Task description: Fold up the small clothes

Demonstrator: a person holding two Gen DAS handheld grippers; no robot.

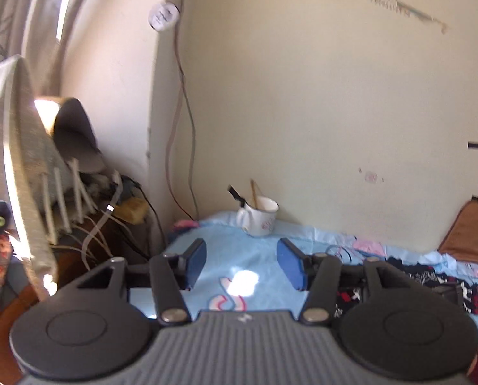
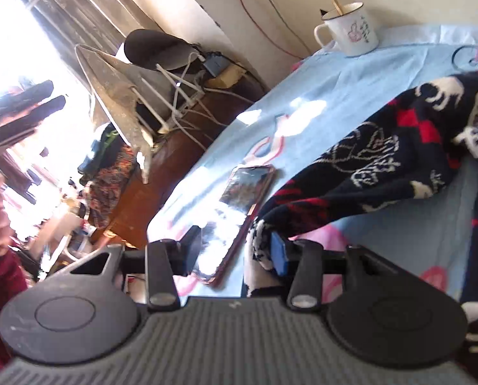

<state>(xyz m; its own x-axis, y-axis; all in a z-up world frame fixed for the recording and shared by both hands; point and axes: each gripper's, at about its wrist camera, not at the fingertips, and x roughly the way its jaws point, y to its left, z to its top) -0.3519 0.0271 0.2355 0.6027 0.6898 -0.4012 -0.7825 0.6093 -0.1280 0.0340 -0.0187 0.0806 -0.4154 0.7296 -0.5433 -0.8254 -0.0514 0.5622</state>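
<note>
Right gripper (image 2: 235, 252), fingers parted, has the dark patterned garment (image 2: 383, 166) draped over 1 finger, not pinched. Left gripper (image 1: 242, 264) is released, nothing between. Garment sprawls unfolded on the blue bedsheet (image 2: 319, 77). Risk: dragging cloth could shove the phone (image 2: 239, 211) or, farther back, tip the mug (image 2: 348, 30).

Window (image 2: 11, 32) glare blows out; motion blur, fisheye-bent edges.

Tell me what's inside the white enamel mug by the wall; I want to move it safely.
A thin wooden stick leans out of the white enamel mug, and something black pokes up behind its rim. The mug's wall hides whatever else, liquid included, sits lower down.
</note>
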